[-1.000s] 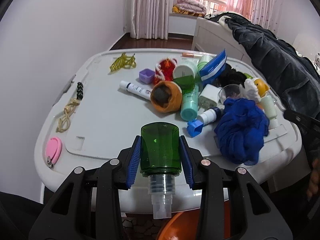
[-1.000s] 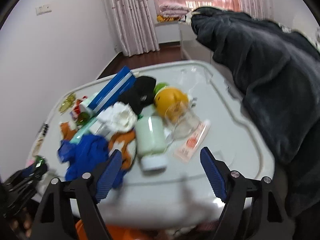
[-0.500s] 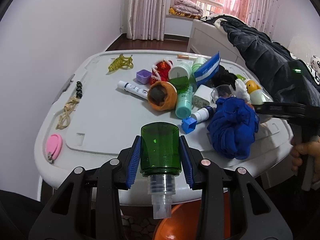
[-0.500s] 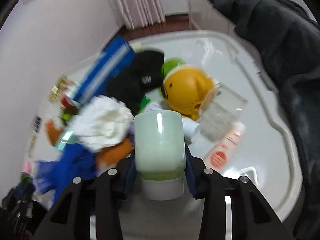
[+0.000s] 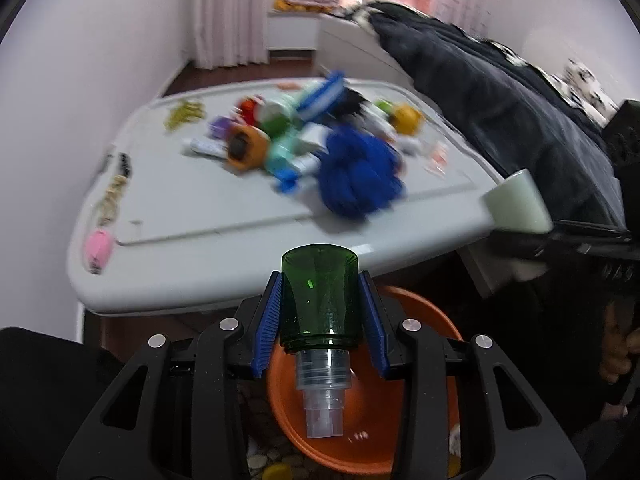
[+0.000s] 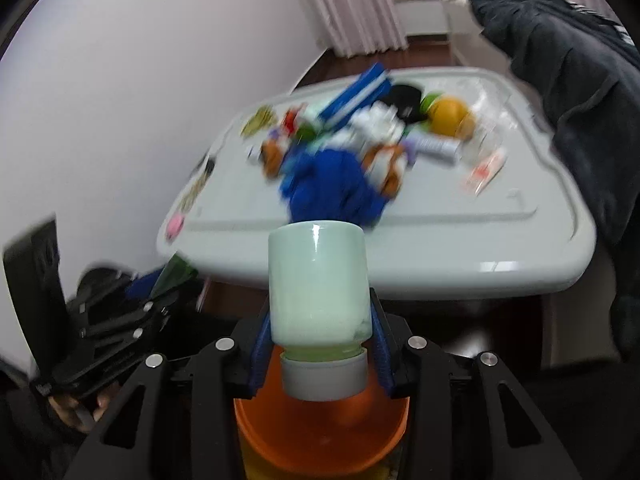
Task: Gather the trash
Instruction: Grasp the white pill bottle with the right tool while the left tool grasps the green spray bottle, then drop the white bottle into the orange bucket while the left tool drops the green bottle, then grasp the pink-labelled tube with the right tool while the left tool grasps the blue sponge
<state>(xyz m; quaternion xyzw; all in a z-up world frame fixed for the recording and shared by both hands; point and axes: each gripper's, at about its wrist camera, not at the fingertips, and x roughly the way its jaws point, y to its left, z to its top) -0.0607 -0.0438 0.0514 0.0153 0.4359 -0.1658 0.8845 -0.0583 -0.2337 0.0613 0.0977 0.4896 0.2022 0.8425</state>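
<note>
Trash basin: our orange basin (image 5: 420, 328) sits on the floor below the white table's (image 5: 224, 216) near edge.
Pale green bottle (image 6: 318, 284): our right gripper (image 6: 318, 344) clamps it, cap down; released early, it could bounce off the rim.
Green spray bottle (image 5: 319, 304): our left gripper (image 5: 320, 320) pinches it above the basin; two drops together might collide.

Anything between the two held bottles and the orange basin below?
Nothing visible. The green bottle sits in the left hand-held gripper with the orange basin open right beneath it. The pale green bottle in the right hand-held gripper also hangs over the basin, past the table edge.
</note>
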